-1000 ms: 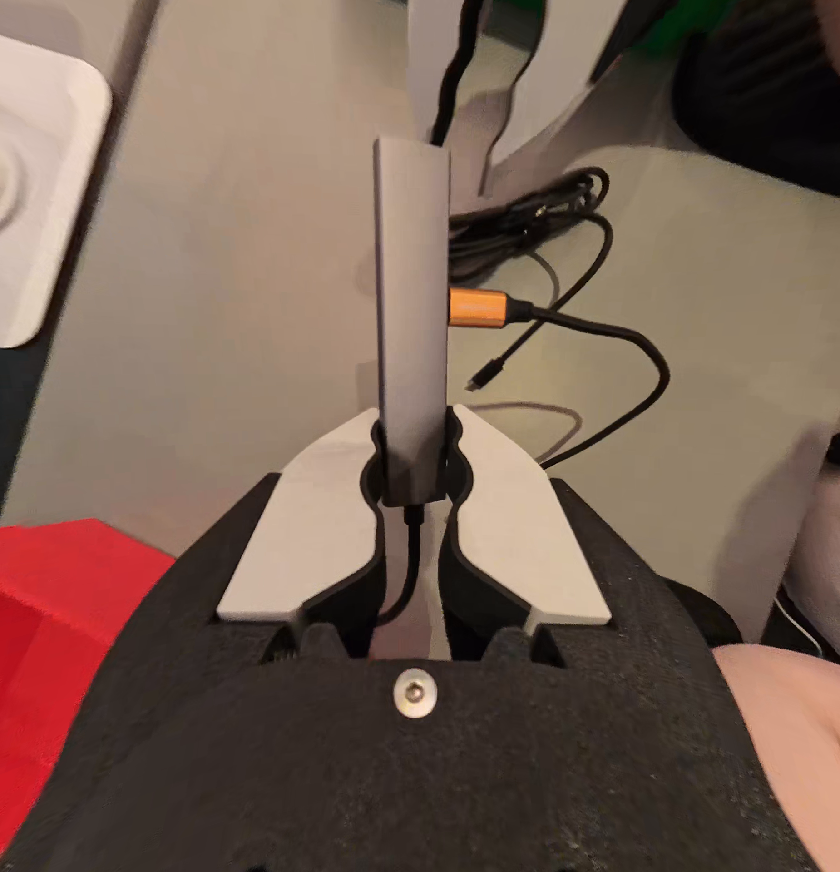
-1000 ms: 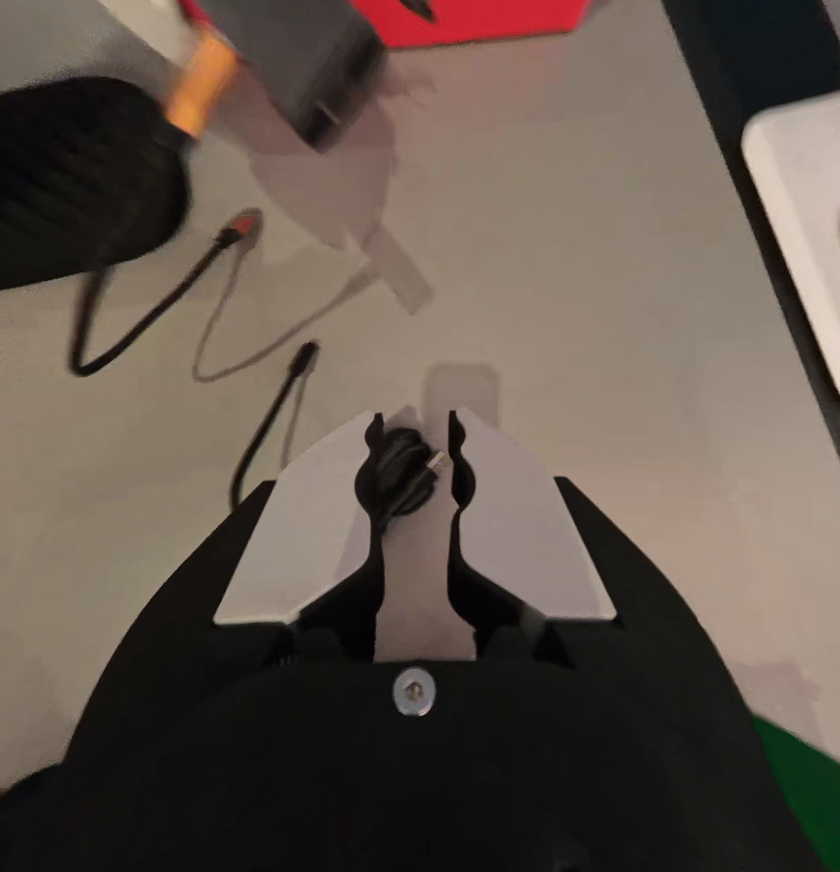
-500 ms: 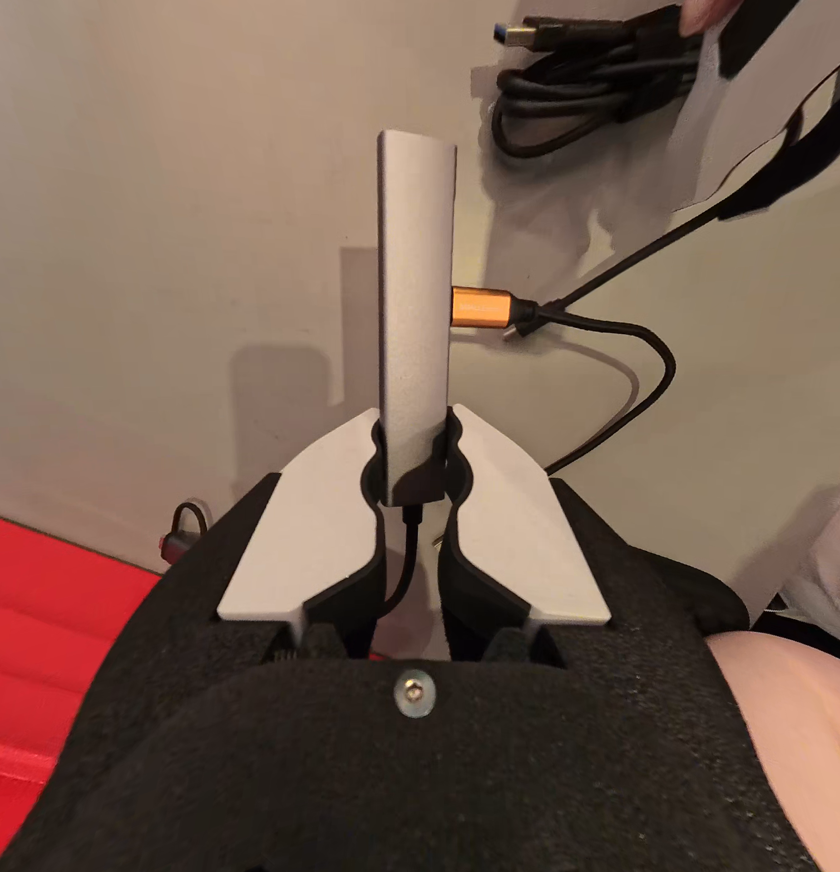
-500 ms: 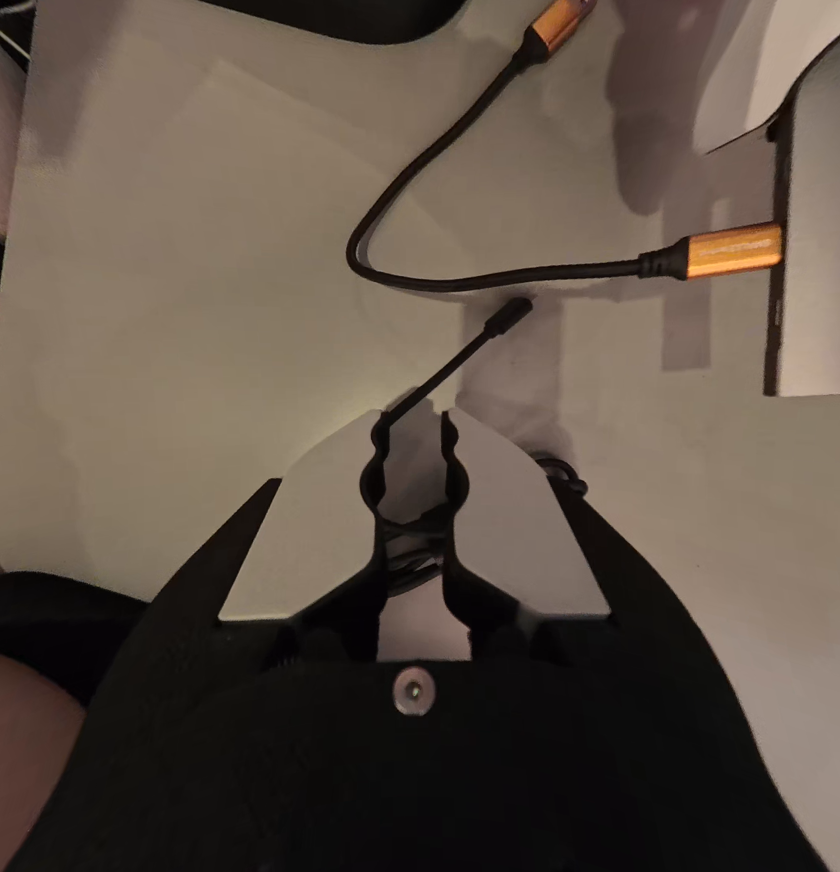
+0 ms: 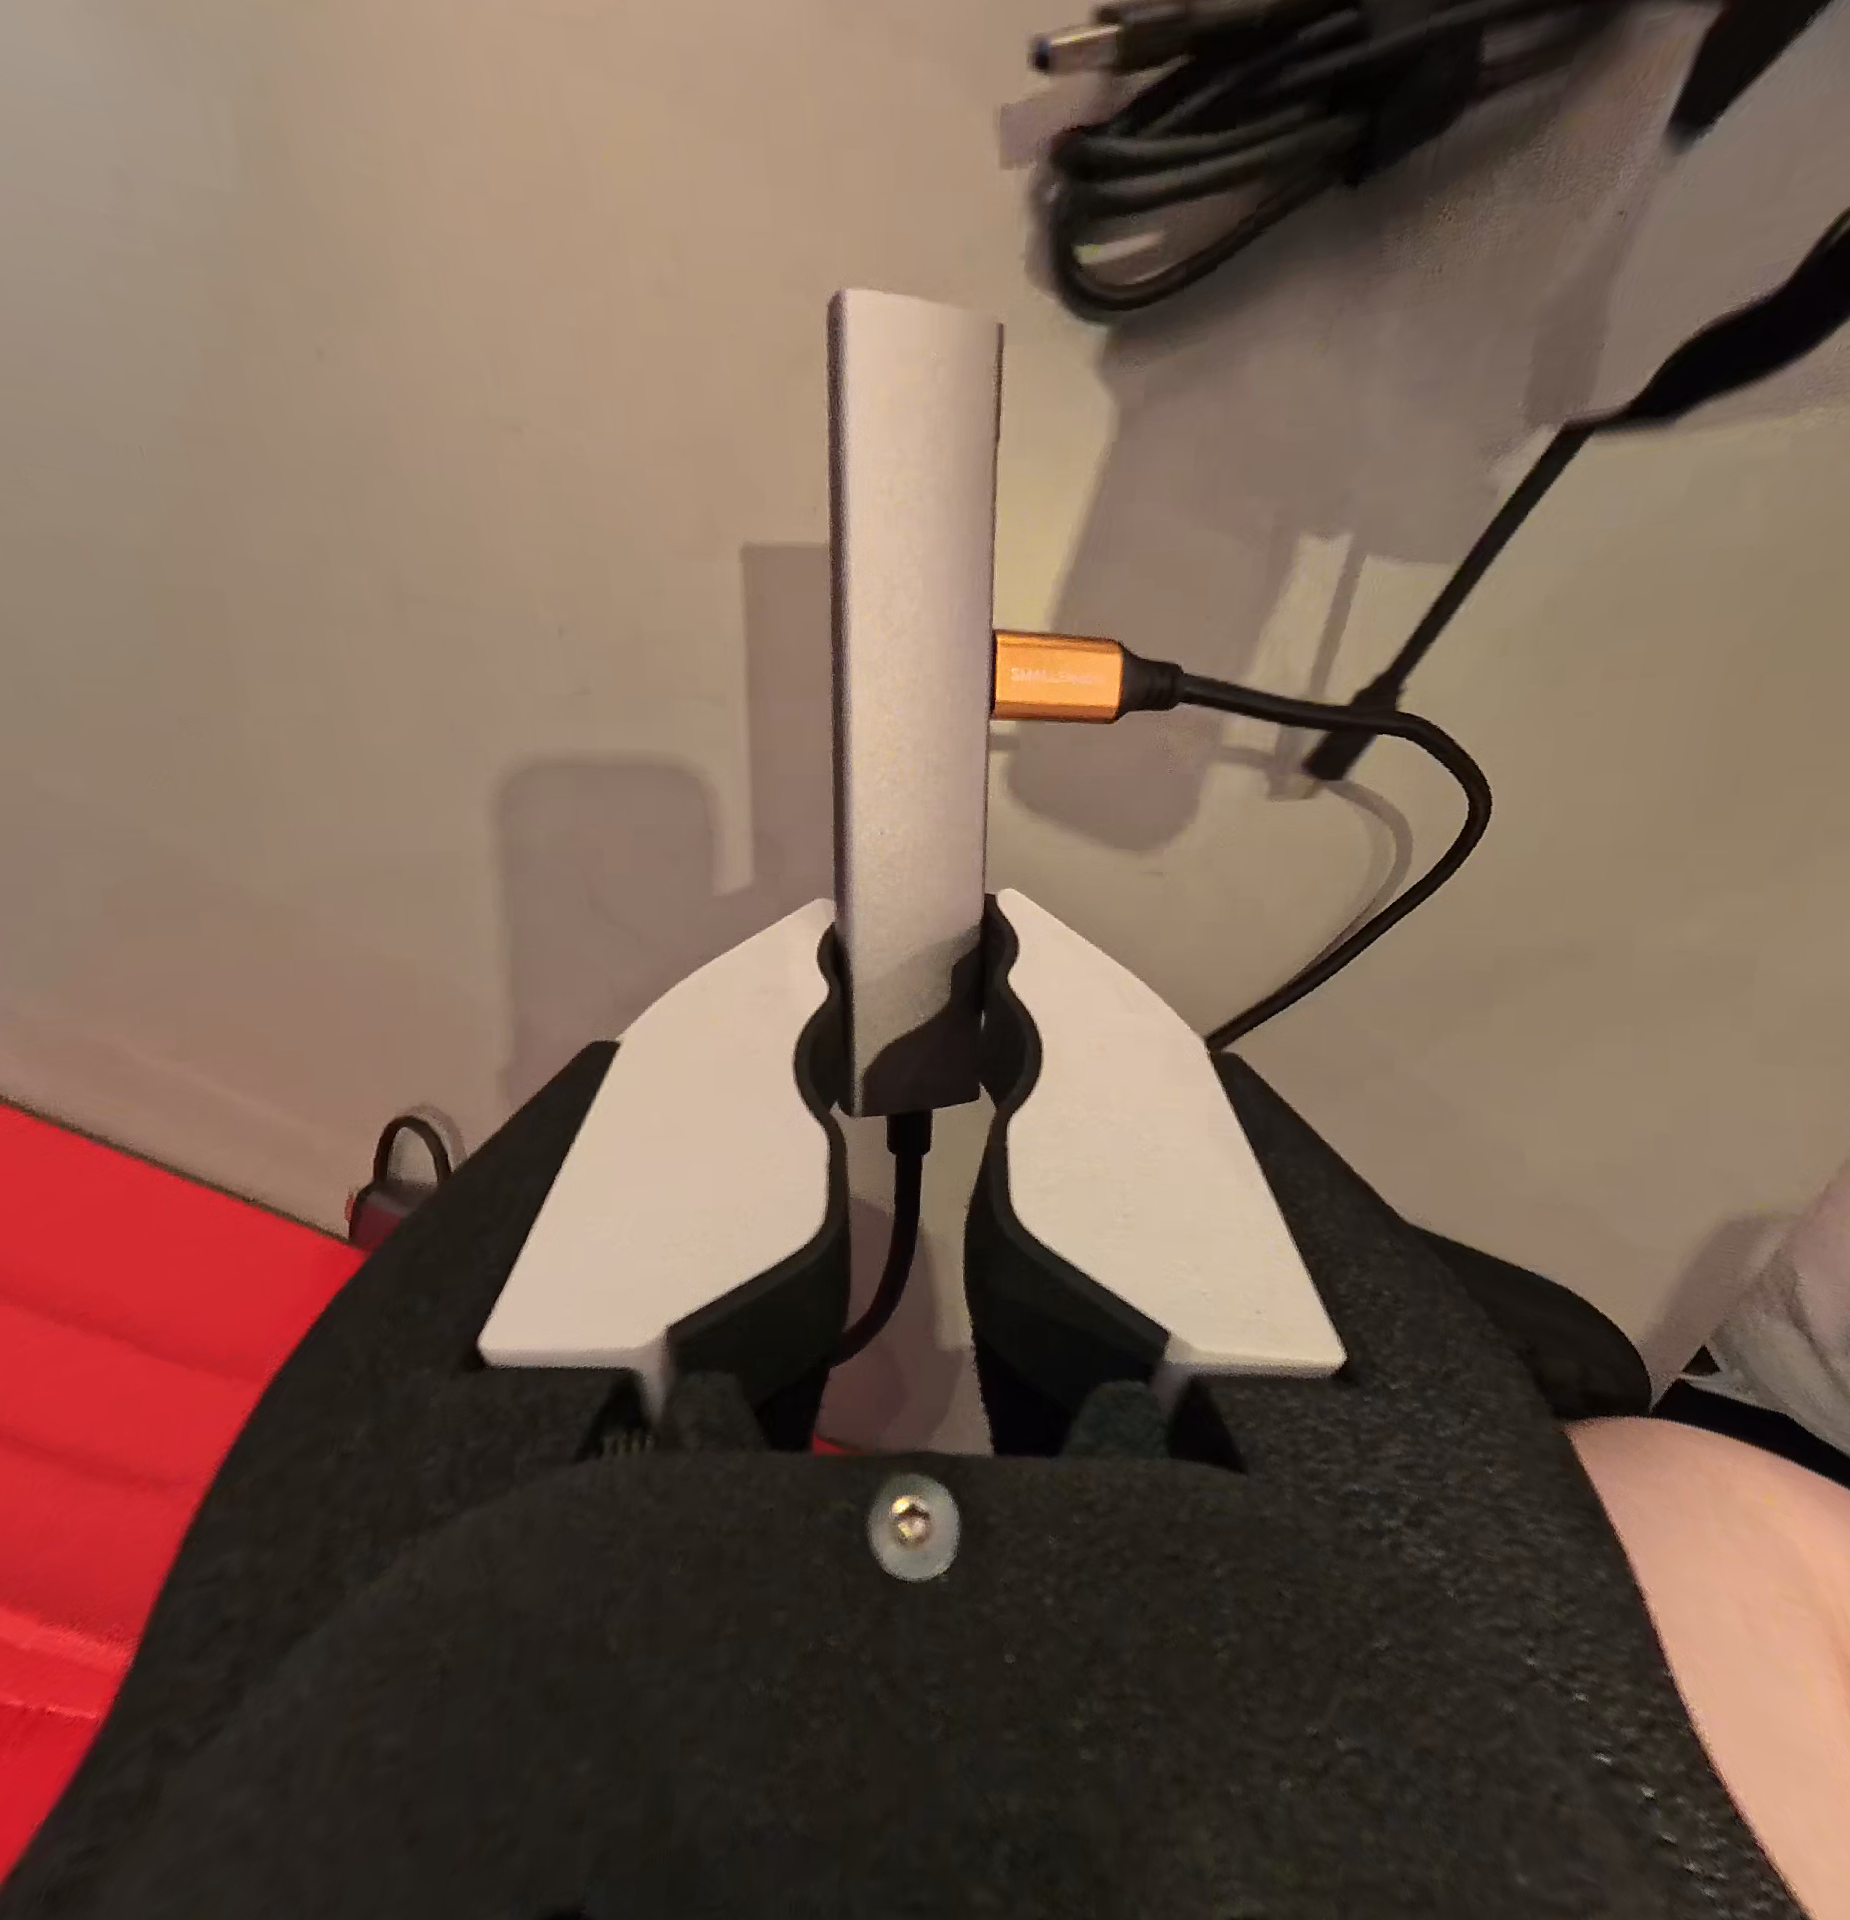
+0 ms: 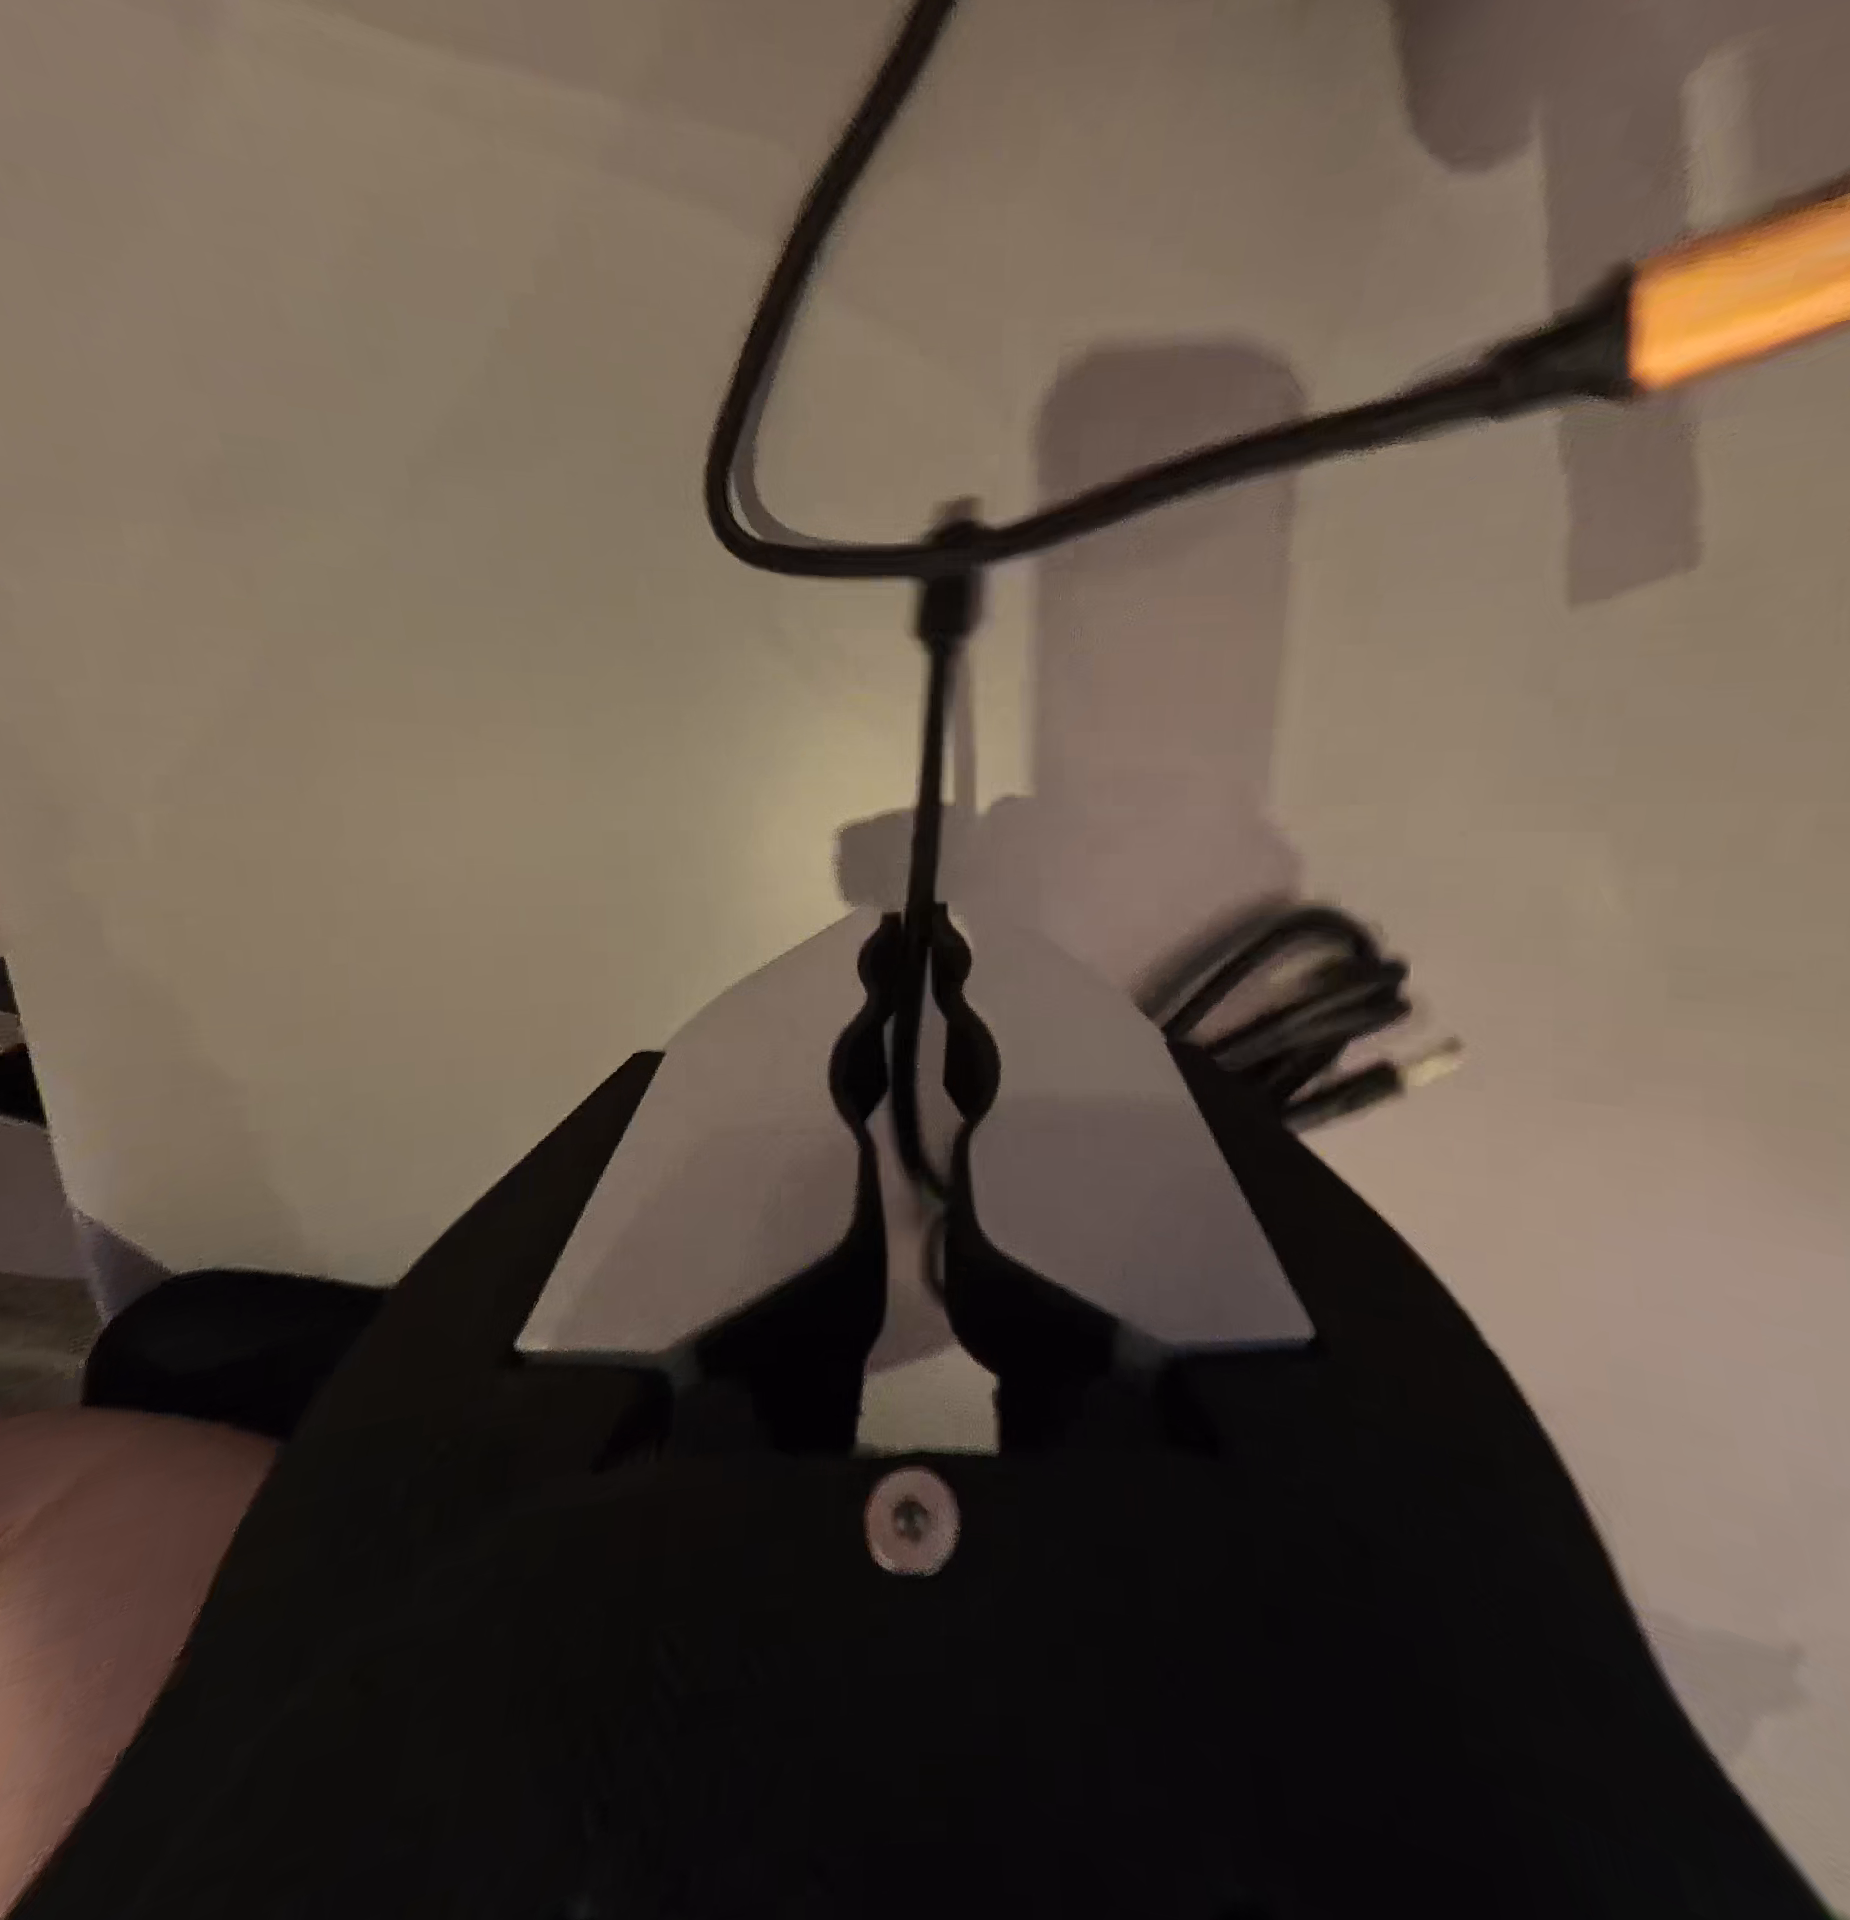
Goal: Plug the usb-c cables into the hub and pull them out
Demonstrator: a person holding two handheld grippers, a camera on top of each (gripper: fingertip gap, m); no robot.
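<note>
My left gripper [image 5: 913, 925] is shut on the grey hub [image 5: 913, 623], which stands up between its pads. An orange plug [image 5: 1056, 677] with a black cable sits in the hub's right side. My right gripper [image 6: 913, 925] is shut on a thin black cable [image 6: 929, 790]; the cable runs forward from the pads to its small black plug [image 6: 947, 608], which hangs free in the air. The same thin cable and plug show at the right of the left wrist view [image 5: 1420, 655]. The orange plug also shows blurred in the right wrist view [image 6: 1762, 301].
A bundle of coiled black cables [image 5: 1243, 187] lies on the grey table [image 5: 381, 468]; it also shows in the right wrist view [image 6: 1305, 1008]. A red bin [image 5: 100, 1351] sits at the lower left. A person's hand [image 5: 1731, 1621] holds the left gripper. There is about 15 cm between the tips of the two grippers.
My right gripper's pads closed on the thin black cable and it now points straight ahead. The left gripper kept its hold on the hub and barely moved.
</note>
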